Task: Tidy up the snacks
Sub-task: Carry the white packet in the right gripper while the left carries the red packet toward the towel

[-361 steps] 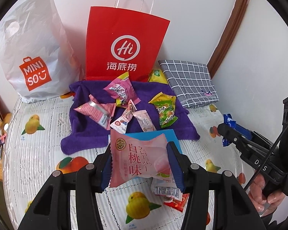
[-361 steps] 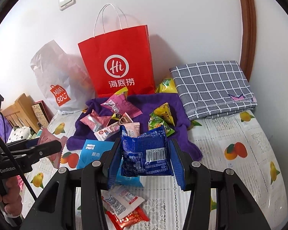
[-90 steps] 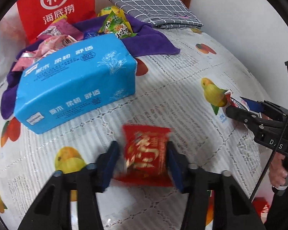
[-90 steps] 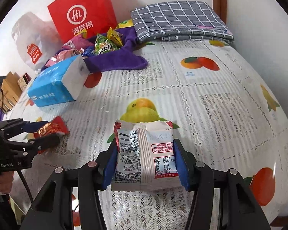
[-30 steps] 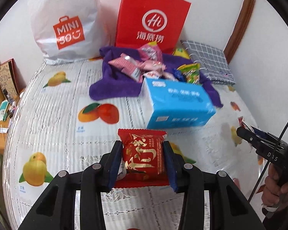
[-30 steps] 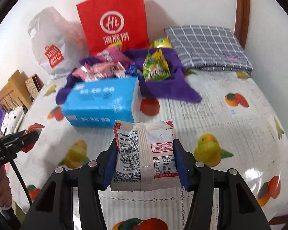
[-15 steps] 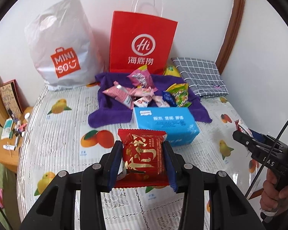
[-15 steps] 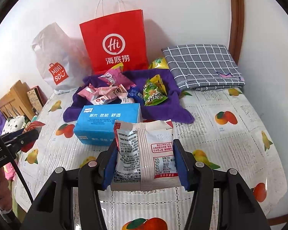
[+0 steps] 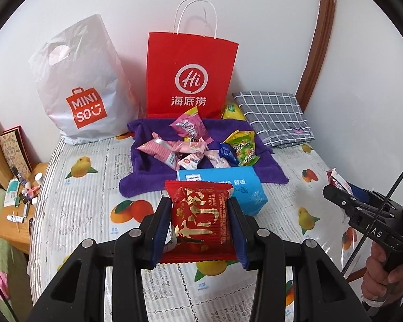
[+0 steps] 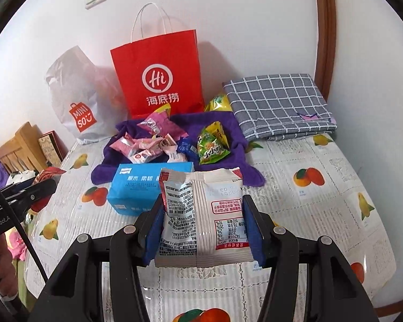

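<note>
So both packs are up off the table now. Our left gripper (image 9: 198, 230) is clamped on the red snack pack (image 9: 200, 214), the right gripper (image 10: 202, 230) on the white snack pack (image 10: 201, 214). Compared with a second ago we're higher, facing the snack pile on the purple towel (image 9: 147, 179), so probably heading there next.

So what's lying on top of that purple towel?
On the purple towel lies a pile of snack packets: several pink ones, a green one and a small blue one. The blue tissue pack hides the towel's near edge.
</note>
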Demonstrator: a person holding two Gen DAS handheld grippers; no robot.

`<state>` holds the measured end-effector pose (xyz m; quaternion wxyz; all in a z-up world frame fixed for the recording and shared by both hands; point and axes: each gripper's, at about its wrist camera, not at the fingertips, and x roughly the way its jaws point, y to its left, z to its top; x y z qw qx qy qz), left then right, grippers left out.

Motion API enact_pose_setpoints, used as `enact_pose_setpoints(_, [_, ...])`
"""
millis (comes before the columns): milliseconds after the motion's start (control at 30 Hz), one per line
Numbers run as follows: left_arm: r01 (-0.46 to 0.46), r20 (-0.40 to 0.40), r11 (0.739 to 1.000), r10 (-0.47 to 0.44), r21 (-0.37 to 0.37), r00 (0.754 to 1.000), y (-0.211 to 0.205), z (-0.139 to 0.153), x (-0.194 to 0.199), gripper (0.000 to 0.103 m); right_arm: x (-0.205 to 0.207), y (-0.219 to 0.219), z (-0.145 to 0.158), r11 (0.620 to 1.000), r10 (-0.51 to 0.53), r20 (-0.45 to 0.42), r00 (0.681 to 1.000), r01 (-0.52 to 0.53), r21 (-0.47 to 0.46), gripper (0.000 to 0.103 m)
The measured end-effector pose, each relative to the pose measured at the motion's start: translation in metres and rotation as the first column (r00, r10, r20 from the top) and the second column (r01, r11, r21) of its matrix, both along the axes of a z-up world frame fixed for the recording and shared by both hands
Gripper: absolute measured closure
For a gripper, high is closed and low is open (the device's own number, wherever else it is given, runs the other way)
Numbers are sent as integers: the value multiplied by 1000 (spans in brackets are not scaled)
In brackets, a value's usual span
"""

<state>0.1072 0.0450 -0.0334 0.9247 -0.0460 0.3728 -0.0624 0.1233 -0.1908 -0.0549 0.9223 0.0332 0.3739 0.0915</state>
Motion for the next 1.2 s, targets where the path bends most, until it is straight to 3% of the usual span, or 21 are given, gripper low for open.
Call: enact_pose_setpoints(1200, [-15, 3, 1000, 15, -13, 1000, 15, 13, 41, 63, 35, 15, 25, 1000, 8, 42, 999, -9, 21, 49])
